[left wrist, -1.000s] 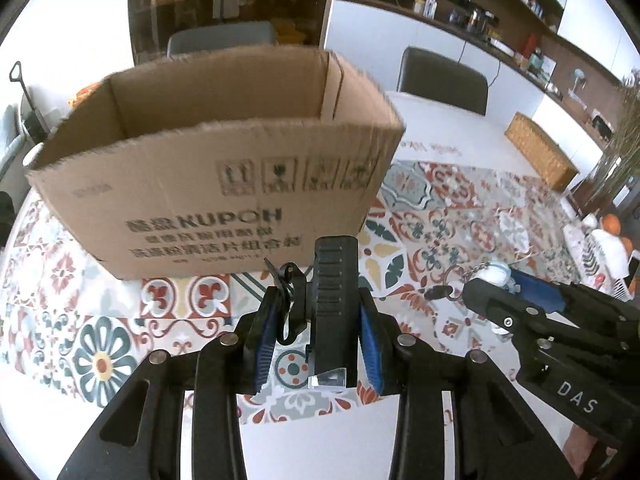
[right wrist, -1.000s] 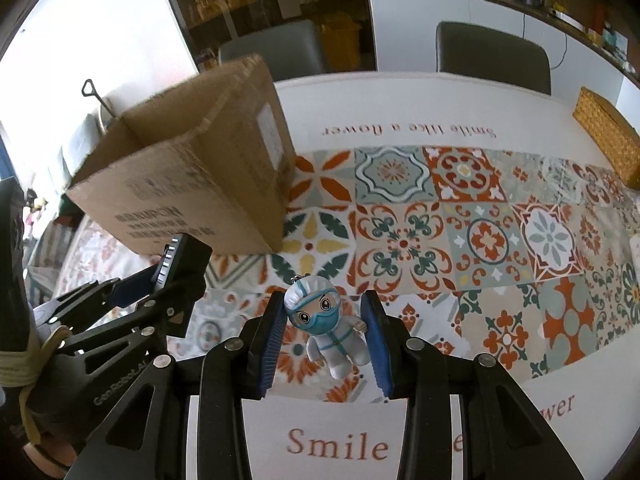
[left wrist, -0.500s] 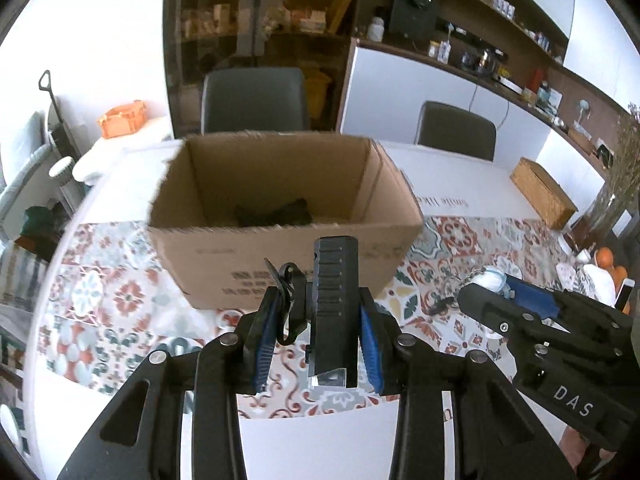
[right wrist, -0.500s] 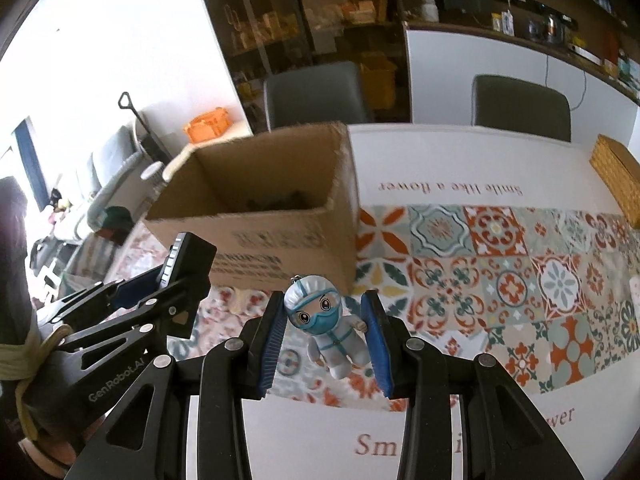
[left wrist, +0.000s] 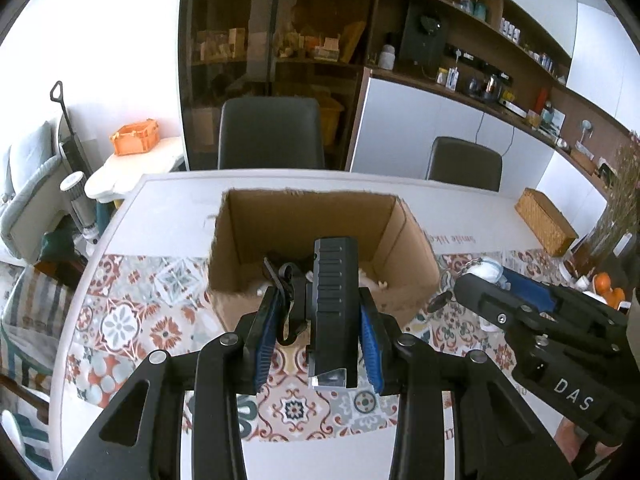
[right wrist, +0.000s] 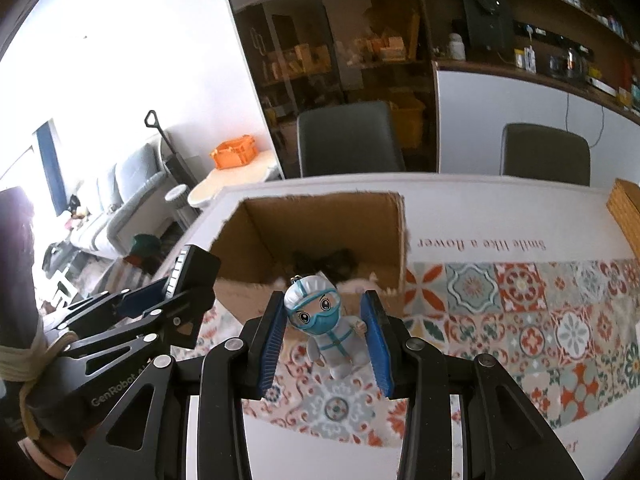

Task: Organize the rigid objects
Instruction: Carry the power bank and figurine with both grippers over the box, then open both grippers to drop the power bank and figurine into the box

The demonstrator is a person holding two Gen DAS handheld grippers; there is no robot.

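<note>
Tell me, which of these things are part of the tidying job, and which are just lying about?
Part of the job:
- cardboard box
- black ridged device in the left hand-held gripper
- masked figurine in the right hand-held gripper

Just lying about:
- wicker basket
- orange crate
- two dark chairs

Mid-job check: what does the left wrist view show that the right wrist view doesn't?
Left wrist only: the ribbed black block face-on, clamped in the left gripper, and the whole wicker box at the table's far right.
Right wrist only: the masked figurine face-on in the right gripper, and a grey sofa.
Both: the open cardboard box ahead with dark items inside, the patterned tablecloth, two chairs.
</note>
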